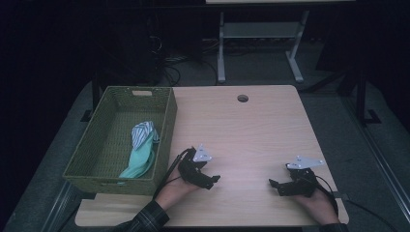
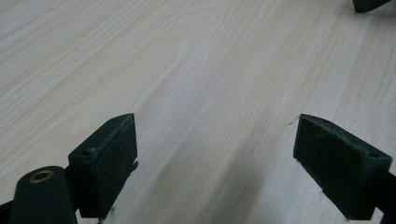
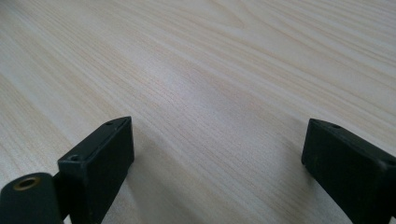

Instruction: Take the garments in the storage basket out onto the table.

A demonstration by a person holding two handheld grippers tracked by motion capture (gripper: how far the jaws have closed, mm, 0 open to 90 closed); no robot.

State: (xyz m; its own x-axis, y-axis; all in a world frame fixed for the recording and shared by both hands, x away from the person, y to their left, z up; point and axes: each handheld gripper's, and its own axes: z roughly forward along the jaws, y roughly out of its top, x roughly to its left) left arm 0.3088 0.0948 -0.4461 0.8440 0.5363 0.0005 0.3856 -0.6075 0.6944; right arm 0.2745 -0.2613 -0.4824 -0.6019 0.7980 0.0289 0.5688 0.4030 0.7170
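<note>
Right now both tools rest low on the bench [image 1: 251, 125] with nothing in them: the left tool [image 1: 209, 178] sits just beside the near right corner of the basket [image 1: 167, 140], its jaws spread wide over bare wood in the left gripper view, and the right tool [image 1: 280, 186] lies well apart from it toward the bench's right edge, jaws likewise wide and empty in the right gripper view. The cloth [image 1: 141, 150], a bunched teal piece with a striped end, lies inside the basket against its right wall, the striped part toward the far side. It looks as though the cloth is either just put away or about to be fetched; I cannot tell which. If it is to be lifted, the left tool is the near one: I would raise it clear of the rim first, come down from above over the thick bunched middle, and close on a fold rather than a single loose edge, so the fabric does not slip out or drag against the woven wall. The right tool should stay clear until needed.
</note>
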